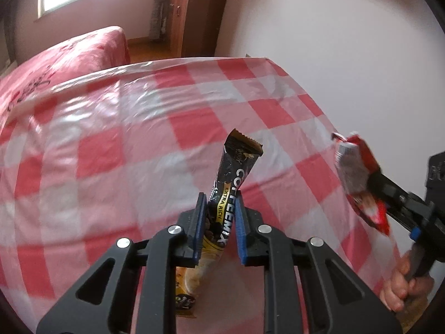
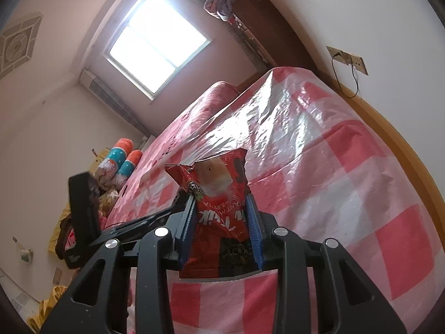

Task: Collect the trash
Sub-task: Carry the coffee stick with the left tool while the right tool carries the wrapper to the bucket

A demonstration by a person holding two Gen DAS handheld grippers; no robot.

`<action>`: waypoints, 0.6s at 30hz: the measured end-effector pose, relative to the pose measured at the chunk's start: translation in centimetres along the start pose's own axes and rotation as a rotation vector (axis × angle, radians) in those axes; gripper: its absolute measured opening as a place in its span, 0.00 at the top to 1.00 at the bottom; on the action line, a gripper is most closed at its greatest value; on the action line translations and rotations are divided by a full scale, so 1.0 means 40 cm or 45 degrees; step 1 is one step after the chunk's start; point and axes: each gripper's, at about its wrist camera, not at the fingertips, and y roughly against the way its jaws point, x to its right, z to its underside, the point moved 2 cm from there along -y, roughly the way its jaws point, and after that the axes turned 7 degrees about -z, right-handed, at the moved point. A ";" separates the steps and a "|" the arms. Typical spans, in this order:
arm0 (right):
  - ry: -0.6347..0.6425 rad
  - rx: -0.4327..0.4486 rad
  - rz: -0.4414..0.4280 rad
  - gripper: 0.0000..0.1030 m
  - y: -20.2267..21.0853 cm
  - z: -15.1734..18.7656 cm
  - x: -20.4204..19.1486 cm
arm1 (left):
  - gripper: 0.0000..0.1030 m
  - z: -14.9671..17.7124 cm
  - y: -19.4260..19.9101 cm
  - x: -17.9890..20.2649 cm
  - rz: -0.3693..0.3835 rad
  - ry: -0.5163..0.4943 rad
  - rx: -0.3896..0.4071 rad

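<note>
Two pieces of trash are already off the table, one in each gripper. The left gripper (image 1: 219,208) is closed on a black coffee sachet (image 1: 230,192), its blue pads pinching the packet across the middle. The sachet's long axis runs forward along the fingers and tips slightly to the right, its torn top sticking out past the fingertips and its lower end hanging back between the gripper's arms. The right gripper (image 2: 222,208) is clamped on a red milk tea packet (image 2: 219,194), crumpled and torn open at the top, which likewise stands out ahead of the fingers.

In the left wrist view the right gripper (image 1: 372,183) comes in from the right edge with its red packet (image 1: 356,175) held above the near right part of the table (image 1: 111,128), so the two packets are near each other but apart. The checked plastic cloth shows no other litter in either view, though part of it is blurred.

No bin or bag is visible in either picture, so I cannot tell which way the drop-off lies from either hand. Since both packets stick out forward of the fingers, the coming move probably turns on pointing each gripper down over a container before letting go. A pink bed (image 2: 178,128) lies beyond the table, under the window (image 2: 158,44).
</note>
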 end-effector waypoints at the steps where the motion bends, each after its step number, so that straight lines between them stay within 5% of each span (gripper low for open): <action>1: 0.011 -0.006 0.001 0.65 -0.004 0.004 -0.007 | 0.80 0.013 0.015 -0.009 0.005 0.016 0.005; 18: 0.077 -0.178 -0.126 0.65 -0.100 0.085 -0.110 | 0.81 0.227 0.217 -0.129 0.055 0.211 0.106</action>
